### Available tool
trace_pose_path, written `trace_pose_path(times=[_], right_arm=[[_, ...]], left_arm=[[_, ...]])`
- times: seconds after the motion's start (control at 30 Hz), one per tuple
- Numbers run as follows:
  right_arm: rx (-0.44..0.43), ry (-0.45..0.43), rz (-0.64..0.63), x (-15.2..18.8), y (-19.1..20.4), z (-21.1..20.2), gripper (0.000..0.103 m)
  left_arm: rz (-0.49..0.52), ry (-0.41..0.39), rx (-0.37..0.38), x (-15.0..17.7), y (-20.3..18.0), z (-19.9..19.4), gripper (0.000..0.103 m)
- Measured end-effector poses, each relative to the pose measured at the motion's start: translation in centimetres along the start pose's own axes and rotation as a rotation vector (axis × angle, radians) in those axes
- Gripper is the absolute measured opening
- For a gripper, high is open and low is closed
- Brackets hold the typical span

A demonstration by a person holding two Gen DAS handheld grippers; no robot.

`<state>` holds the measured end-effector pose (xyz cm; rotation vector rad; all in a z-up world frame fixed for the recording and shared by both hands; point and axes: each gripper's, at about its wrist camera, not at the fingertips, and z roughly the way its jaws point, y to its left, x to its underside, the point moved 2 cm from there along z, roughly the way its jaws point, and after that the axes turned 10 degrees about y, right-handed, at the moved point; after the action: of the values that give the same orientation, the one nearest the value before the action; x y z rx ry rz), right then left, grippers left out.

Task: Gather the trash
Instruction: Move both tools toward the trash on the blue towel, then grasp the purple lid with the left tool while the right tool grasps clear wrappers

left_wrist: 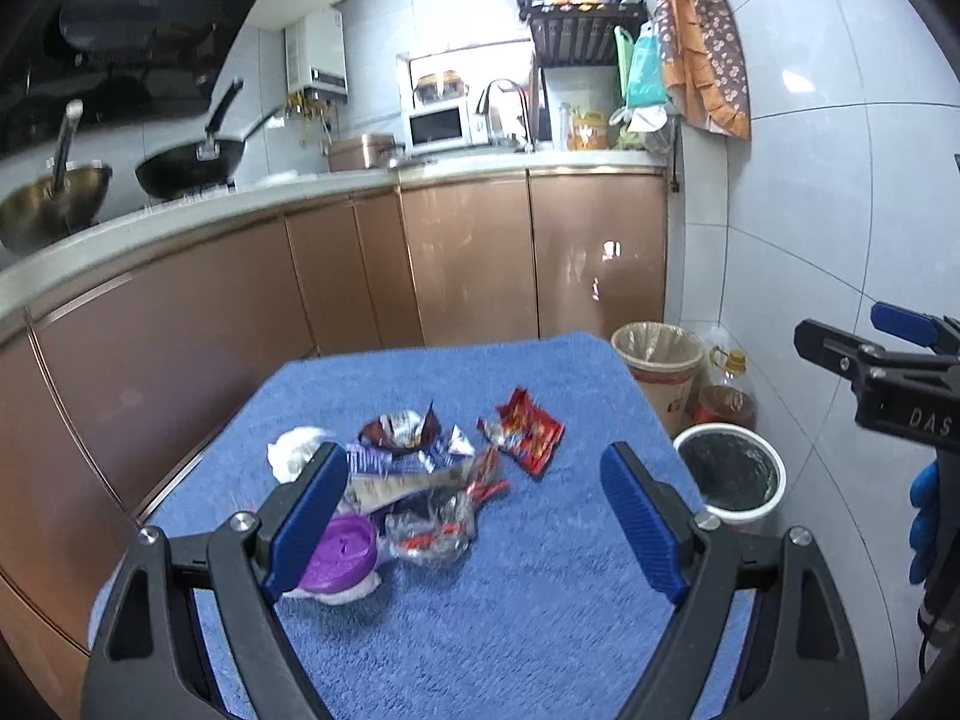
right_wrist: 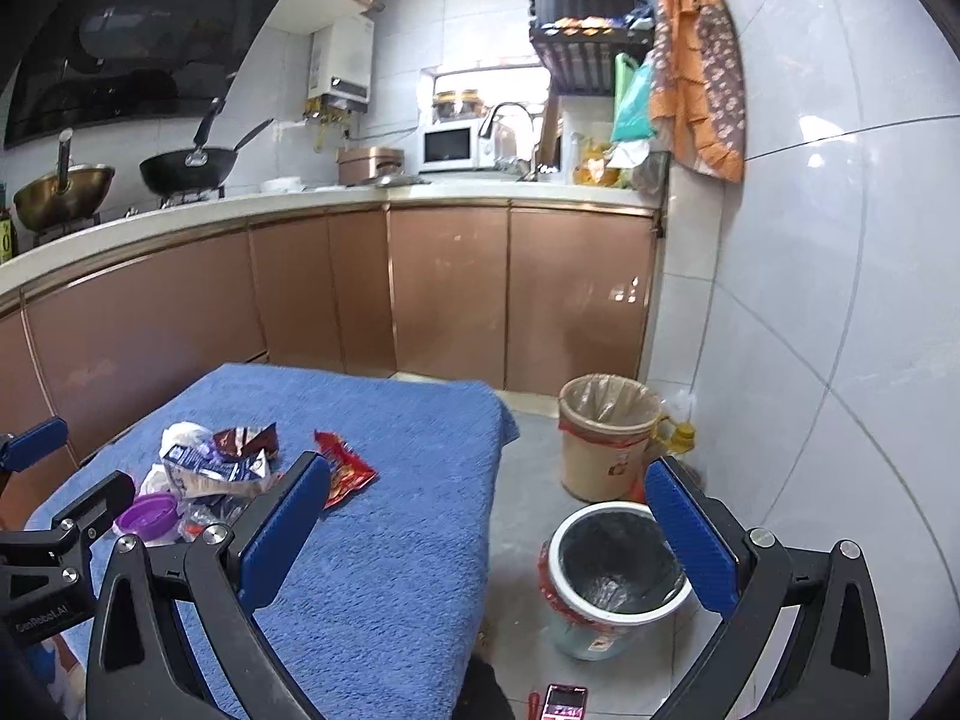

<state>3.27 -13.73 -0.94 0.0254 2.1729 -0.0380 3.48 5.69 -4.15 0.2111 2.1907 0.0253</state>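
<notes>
A pile of trash lies on a blue towel [left_wrist: 540,570]: a red snack wrapper [left_wrist: 529,433], a dark torn wrapper [left_wrist: 399,429], a clear plastic wrapper [left_wrist: 432,531], a white tissue [left_wrist: 295,450] and a purple lid [left_wrist: 342,552]. My left gripper [left_wrist: 477,516] is open and hovers just above the near side of the pile, holding nothing. My right gripper [right_wrist: 489,537] is open and empty, above the towel's right edge and the white bin [right_wrist: 612,576] with a black liner. The red wrapper [right_wrist: 345,474] shows just past its left finger.
A beige bin [right_wrist: 603,438] with a clear liner stands on the floor behind the white bin, with an oil bottle [left_wrist: 729,384] beside it. A phone [right_wrist: 564,702] lies on the floor near the white bin. Copper cabinets [right_wrist: 450,294] run behind and left; a tiled wall [right_wrist: 840,300] closes the right.
</notes>
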Motion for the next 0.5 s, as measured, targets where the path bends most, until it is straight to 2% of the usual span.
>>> trace_pose_path(times=[0.27, 0.4, 0.5], right_arm=[[-0.134, 0.101, -0.059, 0.4, 2.8, 4.5, 0.103], [-0.206, 0.157, -0.099, 1.0, 4.5, 7.0, 0.103], [-0.275, 0.210, -0.128, 1.4, 6.0, 9.2, 0.101]], left_arm=[[-0.061, 0.108, 0.083, 3.4, 5.7, 2.7, 0.084], [-0.081, 0.157, 0.116, 4.6, 8.0, 3.6, 0.070], [-0.102, 0.194, 0.144, 5.2, 9.5, 4.6, 0.063]])
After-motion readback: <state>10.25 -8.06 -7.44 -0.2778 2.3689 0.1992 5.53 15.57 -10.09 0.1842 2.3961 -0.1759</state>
